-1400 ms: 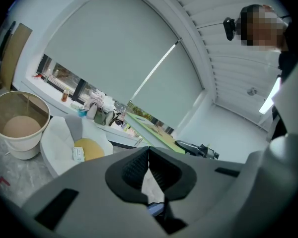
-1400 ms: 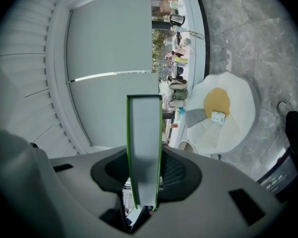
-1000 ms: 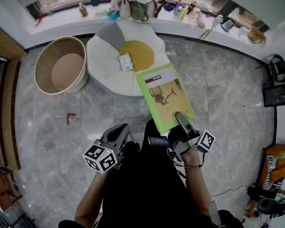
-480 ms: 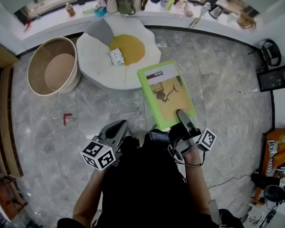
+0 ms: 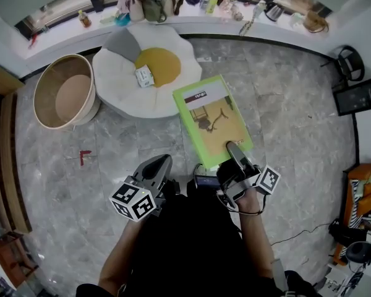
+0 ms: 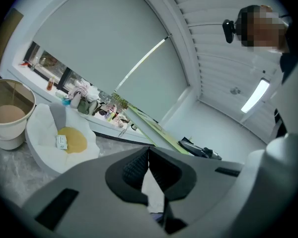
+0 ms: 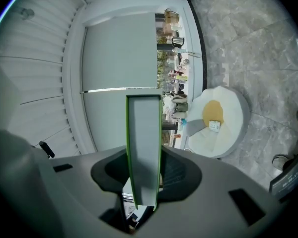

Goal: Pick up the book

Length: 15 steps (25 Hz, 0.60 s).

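The green book [image 5: 213,121], with a tan picture on its cover, is held flat above the grey floor. My right gripper [image 5: 235,153] is shut on its near edge. In the right gripper view the book's pale page edge [image 7: 144,143] stands upright between the dark pads [image 7: 174,170], which press on both sides. My left gripper [image 5: 154,171] hangs to the left of the book, apart from it. In the left gripper view its jaws [image 6: 148,152] meet at the tips with nothing between them, and the book [image 6: 149,125] shows as a thin green line.
A white egg-shaped cushion [image 5: 120,82] with a small box [image 5: 143,76] lies on the floor ahead. A round wooden tub [image 5: 65,94] stands to its left. A windowsill [image 5: 191,23] crowded with bottles and bags runs along the far wall. A black chair [image 5: 349,64] stands at the right.
The right gripper has carried the book a little left and up in the view, still gripped. The left gripper has shifted along with it. Cushion and tub have drifted left.
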Each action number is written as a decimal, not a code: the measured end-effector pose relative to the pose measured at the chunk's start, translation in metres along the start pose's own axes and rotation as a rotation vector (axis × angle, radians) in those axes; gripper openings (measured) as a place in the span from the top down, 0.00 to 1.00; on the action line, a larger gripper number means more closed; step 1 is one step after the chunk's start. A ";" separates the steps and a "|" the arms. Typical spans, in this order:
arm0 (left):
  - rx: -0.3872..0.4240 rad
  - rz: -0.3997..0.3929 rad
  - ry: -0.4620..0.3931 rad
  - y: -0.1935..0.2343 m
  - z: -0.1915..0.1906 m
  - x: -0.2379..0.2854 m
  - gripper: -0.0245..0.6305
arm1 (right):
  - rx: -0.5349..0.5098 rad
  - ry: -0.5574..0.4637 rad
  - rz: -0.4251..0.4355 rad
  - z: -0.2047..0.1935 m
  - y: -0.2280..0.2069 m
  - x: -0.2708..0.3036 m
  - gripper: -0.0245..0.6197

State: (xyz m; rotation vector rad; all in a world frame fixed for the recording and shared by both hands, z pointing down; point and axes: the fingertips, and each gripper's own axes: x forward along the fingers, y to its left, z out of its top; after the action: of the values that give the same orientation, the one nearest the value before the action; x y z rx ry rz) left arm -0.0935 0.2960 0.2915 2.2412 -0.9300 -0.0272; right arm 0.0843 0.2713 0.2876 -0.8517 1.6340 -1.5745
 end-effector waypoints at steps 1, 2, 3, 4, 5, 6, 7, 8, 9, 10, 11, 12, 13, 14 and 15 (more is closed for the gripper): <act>0.008 -0.008 0.007 -0.001 -0.002 0.003 0.94 | -0.012 0.002 -0.004 0.001 -0.002 -0.001 0.73; 0.013 -0.012 0.013 0.000 -0.003 0.005 0.94 | -0.025 0.003 -0.009 0.002 -0.004 -0.001 0.73; 0.014 -0.013 0.016 0.001 -0.003 0.006 0.94 | -0.034 0.003 -0.012 0.003 -0.005 -0.001 0.73; 0.013 -0.012 0.019 0.003 -0.004 0.006 0.94 | -0.041 0.001 -0.013 0.003 -0.005 -0.001 0.73; 0.013 -0.010 0.023 0.005 -0.004 0.006 0.94 | -0.045 0.000 -0.012 0.003 -0.006 -0.001 0.73; 0.014 -0.008 0.027 0.006 -0.006 0.007 0.94 | -0.048 0.000 -0.009 0.004 -0.006 -0.002 0.73; 0.015 -0.008 0.031 0.007 -0.007 0.008 0.94 | -0.047 0.001 -0.004 0.004 -0.007 -0.002 0.73; 0.015 -0.007 0.035 0.007 -0.008 0.009 0.94 | -0.045 0.002 -0.001 0.005 -0.007 -0.002 0.73; 0.015 -0.006 0.037 0.008 -0.008 0.011 0.94 | -0.042 0.005 -0.001 0.005 -0.008 -0.002 0.73; 0.014 -0.006 0.038 0.008 -0.007 0.012 0.94 | -0.041 0.007 -0.003 0.005 -0.008 -0.002 0.73; 0.014 -0.006 0.038 0.007 -0.007 0.014 0.94 | -0.039 0.009 -0.006 0.005 -0.009 -0.002 0.73; 0.014 -0.009 0.038 0.006 -0.008 0.015 0.94 | -0.037 0.009 -0.006 0.005 -0.009 -0.003 0.73; 0.014 -0.012 0.040 0.006 -0.008 0.016 0.94 | -0.036 0.009 -0.004 0.005 -0.009 -0.003 0.73; 0.015 -0.016 0.044 0.005 -0.009 0.018 0.94 | -0.037 0.009 -0.003 0.005 -0.009 -0.002 0.73; 0.017 -0.021 0.047 0.004 -0.010 0.019 0.94 | -0.039 0.009 -0.001 0.005 -0.009 -0.002 0.73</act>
State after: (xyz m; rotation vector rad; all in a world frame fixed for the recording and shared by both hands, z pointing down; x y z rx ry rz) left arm -0.0796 0.2877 0.3059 2.2578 -0.8849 0.0237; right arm 0.0898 0.2697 0.2964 -0.8672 1.6759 -1.5544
